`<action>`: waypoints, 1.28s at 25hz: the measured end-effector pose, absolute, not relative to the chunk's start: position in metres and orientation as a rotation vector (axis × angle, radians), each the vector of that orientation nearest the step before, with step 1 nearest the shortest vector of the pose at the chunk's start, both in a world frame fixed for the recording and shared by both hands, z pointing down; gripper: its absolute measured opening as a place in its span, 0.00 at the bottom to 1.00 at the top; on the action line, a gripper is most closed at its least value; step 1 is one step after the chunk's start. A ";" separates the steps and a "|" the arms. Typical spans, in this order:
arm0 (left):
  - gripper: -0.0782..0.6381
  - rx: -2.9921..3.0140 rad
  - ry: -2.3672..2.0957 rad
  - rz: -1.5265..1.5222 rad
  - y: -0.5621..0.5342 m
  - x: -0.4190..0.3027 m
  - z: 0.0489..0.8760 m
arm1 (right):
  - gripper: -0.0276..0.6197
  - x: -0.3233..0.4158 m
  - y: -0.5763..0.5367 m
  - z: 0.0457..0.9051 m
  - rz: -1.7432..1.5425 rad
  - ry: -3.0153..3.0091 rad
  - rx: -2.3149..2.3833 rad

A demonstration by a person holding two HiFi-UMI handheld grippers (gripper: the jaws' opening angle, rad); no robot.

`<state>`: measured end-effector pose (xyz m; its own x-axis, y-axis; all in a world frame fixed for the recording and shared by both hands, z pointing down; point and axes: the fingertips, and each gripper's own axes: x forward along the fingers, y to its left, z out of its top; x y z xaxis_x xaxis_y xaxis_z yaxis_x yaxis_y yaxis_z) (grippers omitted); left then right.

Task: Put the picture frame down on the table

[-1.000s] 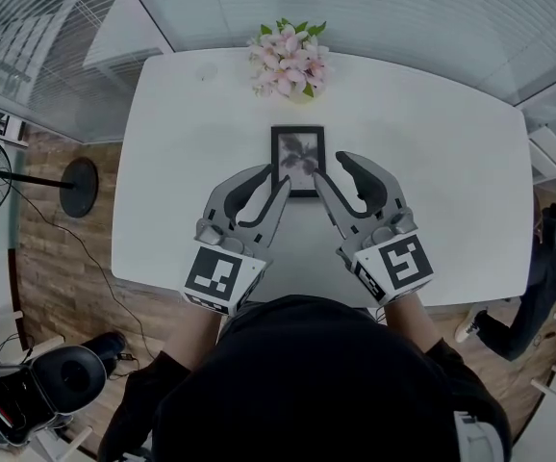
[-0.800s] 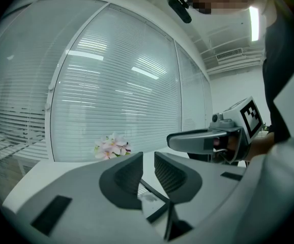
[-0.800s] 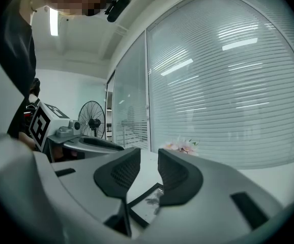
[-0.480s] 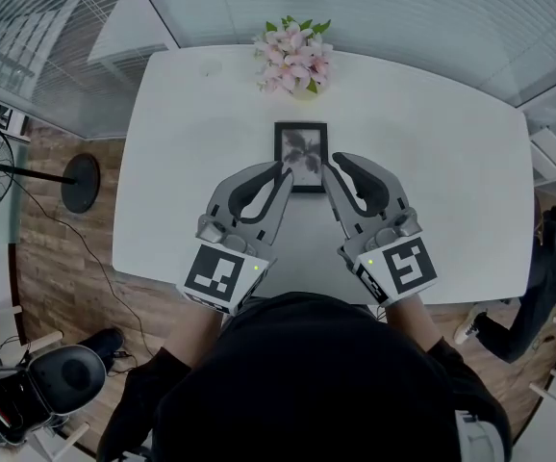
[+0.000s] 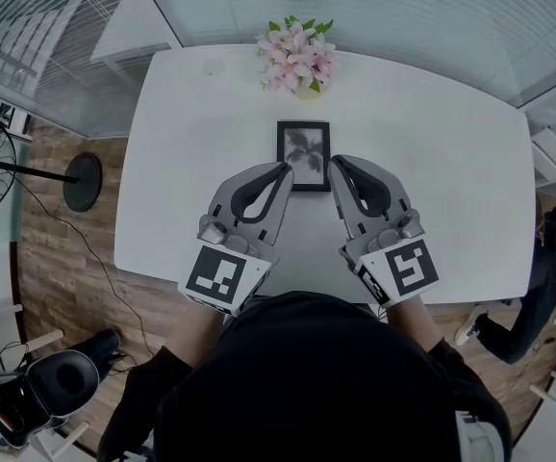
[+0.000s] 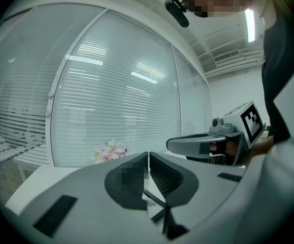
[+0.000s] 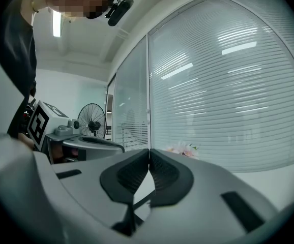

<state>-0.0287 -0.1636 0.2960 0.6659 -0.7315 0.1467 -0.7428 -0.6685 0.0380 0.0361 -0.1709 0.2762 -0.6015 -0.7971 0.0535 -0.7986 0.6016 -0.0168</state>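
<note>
item: picture frame (image 5: 303, 155), black; it appeared to lie flat at mid tabletop (image 5: 191, 142), apart from the pink flowers (image 5: 295, 56). your left gripper (image 5: 284, 168): jaws pressed together, nothing held, tip just beside the frame's left edge. your right gripper (image 5: 334, 164): likewise closed and empty, at the right edge. judgement: the frame looked set down; your best course was to draw both tips straight back, never sideways into the frame.
</note>
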 end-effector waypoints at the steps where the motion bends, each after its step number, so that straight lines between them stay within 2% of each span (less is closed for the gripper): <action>1: 0.14 2.783 -1.234 0.175 -0.164 -0.028 0.294 | 0.06 0.036 -0.170 0.275 0.063 -2.779 1.384; 22: 0.13 2.845 -1.223 0.077 -0.162 -0.021 0.271 | 0.05 0.029 -0.159 0.258 0.047 -2.845 1.363; 32: 0.13 2.812 -1.229 0.136 -0.159 -0.027 0.282 | 0.05 0.029 -0.159 0.258 0.077 -2.844 1.380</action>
<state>-0.0265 -0.1593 0.2821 0.6764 -0.7284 0.1090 -0.7346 -0.6779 0.0286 0.0291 -0.1595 0.2576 -0.6187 -0.7856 0.0025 -0.7846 0.6178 -0.0525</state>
